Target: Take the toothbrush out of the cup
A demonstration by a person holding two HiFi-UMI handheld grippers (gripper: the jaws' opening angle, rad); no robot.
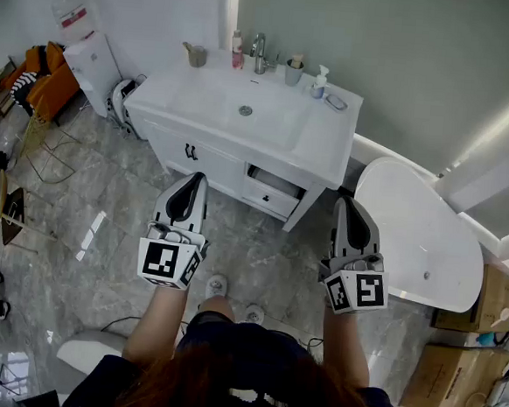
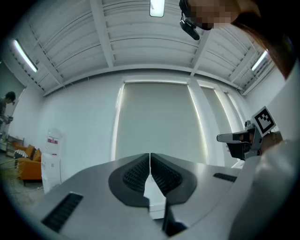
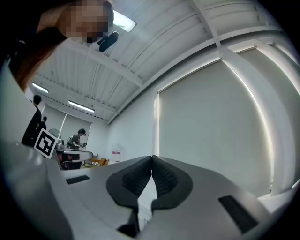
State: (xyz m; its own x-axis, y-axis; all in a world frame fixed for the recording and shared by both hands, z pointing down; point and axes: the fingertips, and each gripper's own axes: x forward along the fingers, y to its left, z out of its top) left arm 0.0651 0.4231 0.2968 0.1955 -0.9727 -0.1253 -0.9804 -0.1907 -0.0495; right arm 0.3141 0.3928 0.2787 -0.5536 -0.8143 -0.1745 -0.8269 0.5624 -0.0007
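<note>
Two grippers are held before the white table (image 1: pixel 325 142): the left gripper (image 1: pixel 193 180) and the right gripper (image 1: pixel 344 203), both with fingers clenched on nothing. Two cups stand at its back, the left cup (image 1: pixel 196 57) and the right cup (image 1: pixel 294 73), flanking one tap (image 1: pixel 258 53). Each holds something too small to tell as a toothbrush.

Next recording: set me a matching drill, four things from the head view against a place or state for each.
Things:
1 left gripper
2 bathtub
3 cardboard boxes
4 orange seat

Places or states:
a far left, near the wall
b shut, nothing held
c on the floor, lower right corner
d right of the vanity

Pairs: 1-b, 2-d, 3-c, 4-a
</note>
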